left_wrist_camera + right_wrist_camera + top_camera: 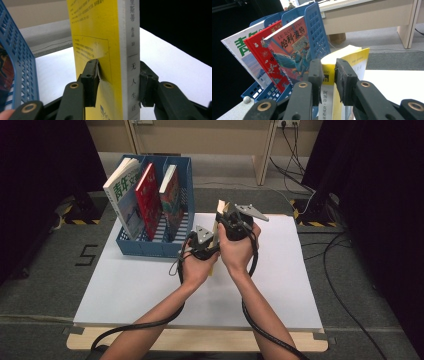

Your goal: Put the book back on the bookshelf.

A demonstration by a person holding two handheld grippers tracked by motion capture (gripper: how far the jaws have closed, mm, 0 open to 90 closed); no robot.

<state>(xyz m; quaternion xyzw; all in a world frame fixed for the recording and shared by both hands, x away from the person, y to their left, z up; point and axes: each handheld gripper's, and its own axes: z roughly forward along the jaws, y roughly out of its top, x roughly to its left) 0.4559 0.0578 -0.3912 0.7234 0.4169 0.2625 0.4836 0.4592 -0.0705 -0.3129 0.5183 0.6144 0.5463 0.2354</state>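
Note:
A yellow paperback (216, 226) with a pale spine stands upright above the white table (280, 270), held between both hands. My left gripper (119, 72) is shut on the book (100, 32) low down: one pad dents the yellow cover and the other lies against the spine. In the high view that left gripper (207, 245) sits just left of the book. My right gripper (328, 67) is shut on the book's upper end (352, 57), one jaw on each side. From above, the right gripper (228, 222) is higher and to the right.
A blue file rack (150, 247) stands at the table's far left, just left of my hands. It holds three leaning books: a white one (122, 195), a red one (147, 195) and a colourful one (171, 195). Cables trail off the table's near edge.

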